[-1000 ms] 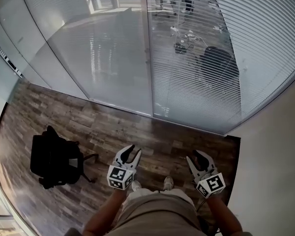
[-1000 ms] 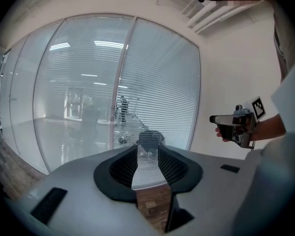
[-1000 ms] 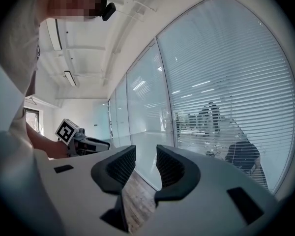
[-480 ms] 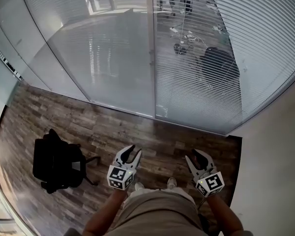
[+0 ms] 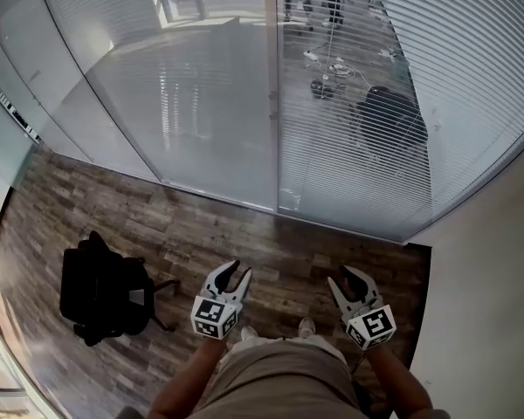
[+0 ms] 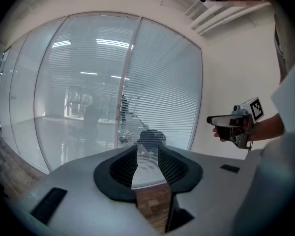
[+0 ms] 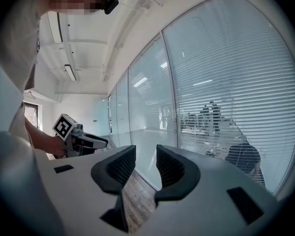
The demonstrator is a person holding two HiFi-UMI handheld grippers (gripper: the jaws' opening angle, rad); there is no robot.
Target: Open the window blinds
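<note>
Two parted and empty | left claw (image 5: 239, 269) | right claw (image 5: 341, 275) | blinds (image 5: 358, 103) untouched

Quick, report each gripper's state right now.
Left gripper: open, nothing between its jaws.
Right gripper: open, nothing between its jaws.

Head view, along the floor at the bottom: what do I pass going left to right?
black bag → left gripper → right gripper → wall
</note>
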